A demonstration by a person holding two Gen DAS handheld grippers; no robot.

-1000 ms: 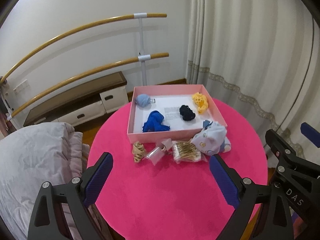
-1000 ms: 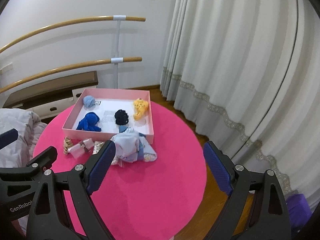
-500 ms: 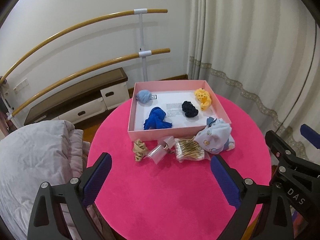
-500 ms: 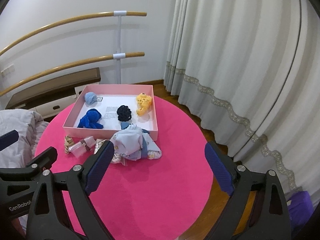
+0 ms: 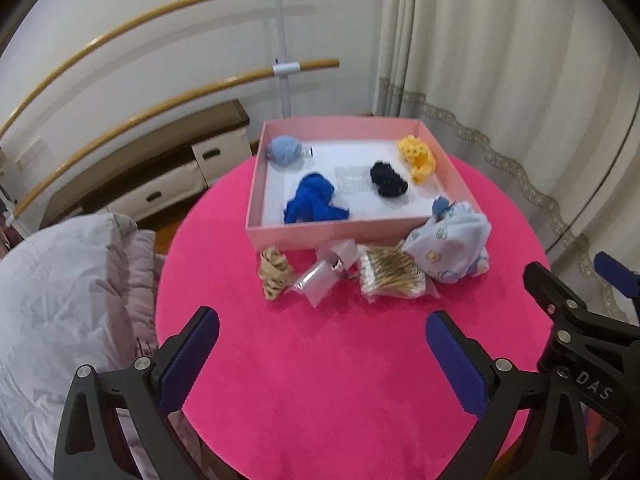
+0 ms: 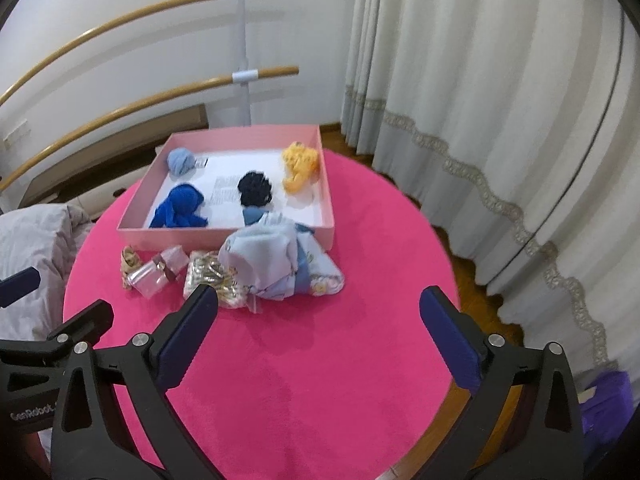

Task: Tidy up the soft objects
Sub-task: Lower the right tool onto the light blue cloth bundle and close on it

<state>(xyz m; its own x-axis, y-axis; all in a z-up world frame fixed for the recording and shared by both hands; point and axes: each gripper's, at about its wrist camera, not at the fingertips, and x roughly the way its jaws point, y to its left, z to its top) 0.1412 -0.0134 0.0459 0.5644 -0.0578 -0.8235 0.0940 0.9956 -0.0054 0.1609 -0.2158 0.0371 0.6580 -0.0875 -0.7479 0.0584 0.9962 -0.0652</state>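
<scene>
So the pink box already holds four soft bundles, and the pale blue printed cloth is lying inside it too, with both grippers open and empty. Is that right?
Not quite. The pale blue printed cloth lies outside the pink box, on the pink table against the box's near wall, as the right wrist view shows. The rest holds: four soft bundles are inside, and the left gripper and right gripper are open and empty.

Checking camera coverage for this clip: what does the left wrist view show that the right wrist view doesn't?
Left wrist only: the drawers of the low cabinet, and the right tongs at its edge. Right wrist only: bare wood floor, a purple object, and the left tongs at its edge. Both: the pink box holding four soft items, the light blue cloth bundle, the pink table.
</scene>
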